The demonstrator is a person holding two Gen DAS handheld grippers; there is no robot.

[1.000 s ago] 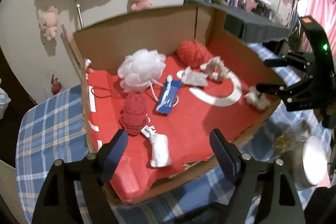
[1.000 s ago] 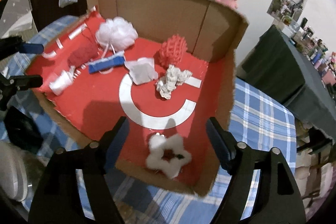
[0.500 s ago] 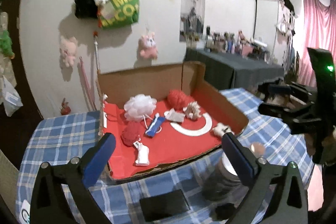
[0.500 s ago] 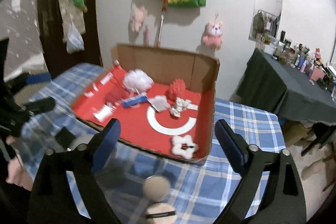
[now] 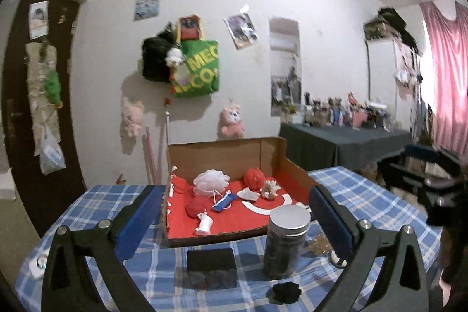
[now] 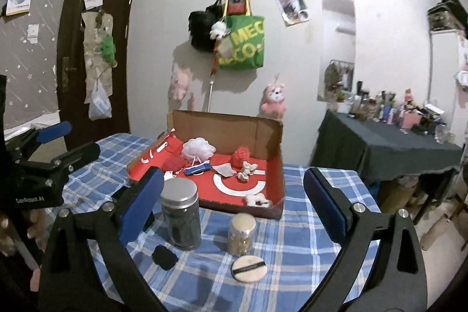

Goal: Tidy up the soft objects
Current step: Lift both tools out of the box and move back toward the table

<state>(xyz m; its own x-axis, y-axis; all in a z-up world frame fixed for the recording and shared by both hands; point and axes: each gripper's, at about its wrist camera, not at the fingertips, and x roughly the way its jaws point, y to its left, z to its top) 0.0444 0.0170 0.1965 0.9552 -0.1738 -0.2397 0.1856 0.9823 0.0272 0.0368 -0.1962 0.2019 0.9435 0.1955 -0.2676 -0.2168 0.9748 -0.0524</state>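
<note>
A cardboard box [image 5: 269, 151] with a red lining stands on the checked table and holds several soft things: a white bath pouf [image 5: 211, 181], a red pouf [image 5: 254, 178], a dark red knit piece [image 5: 195, 205], a blue pack [image 5: 223, 201] and a white fluffy scrunchie [image 6: 257, 199]. My left gripper [image 5: 234, 221] is open and empty, held back from the box. My right gripper [image 6: 234, 206] is open and empty, also held back. Each gripper shows in the other's view, the right one [image 5: 421, 174] and the left one [image 6: 55, 148].
On the blue checked tablecloth [image 6: 292, 239] in front of the box stand a tall dark jar with a metal lid [image 5: 285, 241], a small jar [image 6: 241, 234], a powder puff [image 6: 248, 268], a black block [image 5: 211, 268] and a small black piece [image 5: 285, 293].
Both grippers have pulled well back and up from the box. The white scrunchie lies in the box's near right corner. Jars and items on the table have come into view.
</note>
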